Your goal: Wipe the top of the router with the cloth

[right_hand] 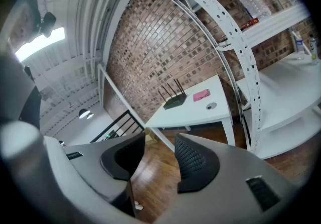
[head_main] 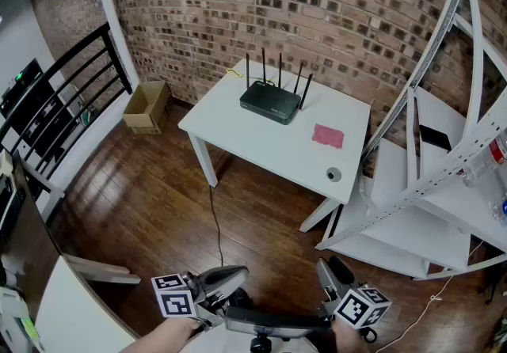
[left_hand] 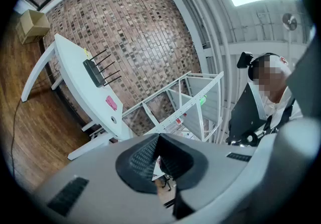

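the black router (head_main: 271, 100), antennas upright, sits at the back of the white bench (head_main: 261, 146). the pink cloth (head_main: 328, 135) lies flat on the bench to the router's right, not touching it, and a small round grey object (head_main: 333, 175) sits nearer the front edge. well short of the bench, over the wooden floor (head_main: 158, 209), the left hand-held gripper (left_hand: 158, 136) has its jaw tips together on nothing. the right hand-held gripper (right_hand: 159, 137) is partly open and empty.
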A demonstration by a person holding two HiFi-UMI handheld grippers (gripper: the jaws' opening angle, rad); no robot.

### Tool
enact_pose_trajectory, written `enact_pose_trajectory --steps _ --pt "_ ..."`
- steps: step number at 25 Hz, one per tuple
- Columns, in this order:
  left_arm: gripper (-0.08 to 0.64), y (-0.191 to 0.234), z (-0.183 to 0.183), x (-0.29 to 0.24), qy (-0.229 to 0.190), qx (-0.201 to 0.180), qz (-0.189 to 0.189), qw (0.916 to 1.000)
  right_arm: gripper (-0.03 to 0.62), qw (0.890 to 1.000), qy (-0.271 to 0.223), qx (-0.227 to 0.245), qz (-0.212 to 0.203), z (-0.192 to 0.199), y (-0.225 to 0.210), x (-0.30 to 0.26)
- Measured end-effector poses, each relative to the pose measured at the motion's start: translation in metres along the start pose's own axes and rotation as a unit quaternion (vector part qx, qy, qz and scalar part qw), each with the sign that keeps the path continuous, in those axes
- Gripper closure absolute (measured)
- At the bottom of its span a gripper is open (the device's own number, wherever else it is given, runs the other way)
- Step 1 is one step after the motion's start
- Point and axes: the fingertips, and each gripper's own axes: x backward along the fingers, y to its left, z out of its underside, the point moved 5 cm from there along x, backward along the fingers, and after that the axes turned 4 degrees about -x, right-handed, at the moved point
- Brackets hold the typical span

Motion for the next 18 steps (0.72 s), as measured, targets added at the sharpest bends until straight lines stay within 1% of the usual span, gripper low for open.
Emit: enact_pose_trajectory --steps 3,5,10,14,18 --pt "0.554 0.023 -0.020 0.009 -0.004 -0.009 -0.014 0.9999 0.383 1.000 -0.002 0.015 0.004 -0.011 0.005 -0.034" --pt "0.554 0.037 -0.031 0.012 -0.008 -0.005 -0.023 0.9997 0.383 1.000 -0.004 0.020 0.010 -0.018 0.007 -0.052" --pt "0.554 0.072 -0.056 0.015 -0.016 0.007 -0.030 0.9994 0.374 0.999 -0.011 0.034 0.026 -0.036 0.008 -0.093" --pt "0.554 0.100 -0.083 0.005 -0.031 0.006 -0.042 0.9986 0.374 0.999 -0.006 0.036 0.024 -0.054 -0.003 -0.138" --pt "0.555 0.126 -0.121 -0.016 -0.046 0.002 -0.063 0.9970 0.374 0.999 0.013 0.037 0.014 -0.078 -0.024 -0.194"
